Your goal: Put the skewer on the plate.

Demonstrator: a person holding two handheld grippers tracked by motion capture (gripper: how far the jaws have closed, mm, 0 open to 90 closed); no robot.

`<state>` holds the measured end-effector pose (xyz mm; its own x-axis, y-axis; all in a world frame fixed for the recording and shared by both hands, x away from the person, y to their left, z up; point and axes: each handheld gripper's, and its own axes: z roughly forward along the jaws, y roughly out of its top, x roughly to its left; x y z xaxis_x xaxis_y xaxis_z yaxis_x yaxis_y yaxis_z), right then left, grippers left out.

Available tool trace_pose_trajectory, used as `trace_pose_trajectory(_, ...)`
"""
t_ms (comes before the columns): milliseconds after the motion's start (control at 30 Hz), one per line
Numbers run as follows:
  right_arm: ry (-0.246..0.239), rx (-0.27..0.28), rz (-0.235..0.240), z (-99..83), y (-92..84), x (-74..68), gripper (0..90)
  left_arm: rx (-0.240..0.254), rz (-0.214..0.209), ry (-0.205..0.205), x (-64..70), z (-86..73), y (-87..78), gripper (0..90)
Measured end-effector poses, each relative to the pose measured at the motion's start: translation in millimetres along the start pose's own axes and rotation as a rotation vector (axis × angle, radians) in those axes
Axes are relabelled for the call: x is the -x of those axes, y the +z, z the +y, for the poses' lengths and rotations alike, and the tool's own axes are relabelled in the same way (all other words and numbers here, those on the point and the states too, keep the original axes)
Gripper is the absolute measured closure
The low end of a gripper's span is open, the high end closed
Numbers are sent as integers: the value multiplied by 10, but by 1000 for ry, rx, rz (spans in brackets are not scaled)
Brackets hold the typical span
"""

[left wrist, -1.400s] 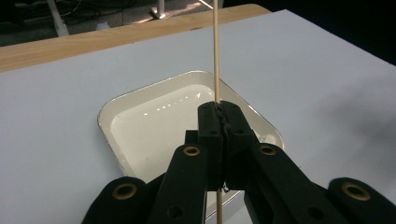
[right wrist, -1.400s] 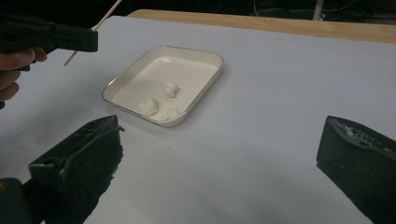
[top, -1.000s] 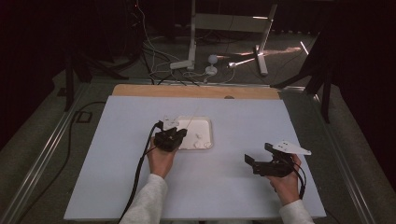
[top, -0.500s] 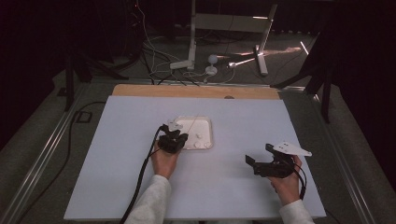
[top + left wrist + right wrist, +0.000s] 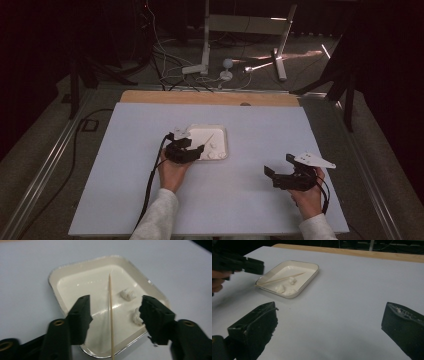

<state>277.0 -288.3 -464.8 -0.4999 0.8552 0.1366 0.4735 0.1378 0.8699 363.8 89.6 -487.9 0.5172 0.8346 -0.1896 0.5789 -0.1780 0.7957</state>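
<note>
A shallow white tray (image 5: pixel 56 272) holds a thin wooden skewer (image 5: pixel 110 310) and small white lumps (image 5: pixel 127 294). My left gripper (image 5: pixel 115 299) hovers over the tray's near edge. Its jaws have just been opening and now stand on either side of the skewer without touching it, so the skewer rests loose on the tray. From the high view, the left gripper (image 5: pixel 192 150) is at the tray's (image 5: pixel 222 131) left side. My right gripper (image 5: pixel 277 167) stands open over bare table to the right, nothing between its jaws (image 5: pixel 330 306). It looks toward the tray (image 5: pixel 312 272) and skewer (image 5: pixel 279 279).
The white tabletop (image 5: pixel 260 130) ends at a wooden strip (image 5: pixel 210 98) along the far edge. Beyond it, stand legs and cables (image 5: pixel 220 70) lie on the floor. A black cable (image 5: pixel 150 185) trails from the left gripper along the forearm.
The left gripper's jaws have spread apart at the tray's edge, and the skewer now lies free between them. Both hands have stayed about where they were.
</note>
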Motion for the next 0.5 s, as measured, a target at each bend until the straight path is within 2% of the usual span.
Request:
trace_pose_trajectory(167,-12,10,-3,-2,-10,-1,0,99,-11,0,-63,49,-305,259)
trace_pose_trajectory(267,-13,12,0,-6,-8,-9,0,151,-15,17,-93,46,-500,182)
trace_pose_trajectory(433,-15,25,5,-14,-13,-9,0,195,-39,43,-178,-53,-770,108)
trace_pose_trajectory(500,-18,30,10,-19,-11,-14,0,210,-34,52,-220,-109,-860,64)
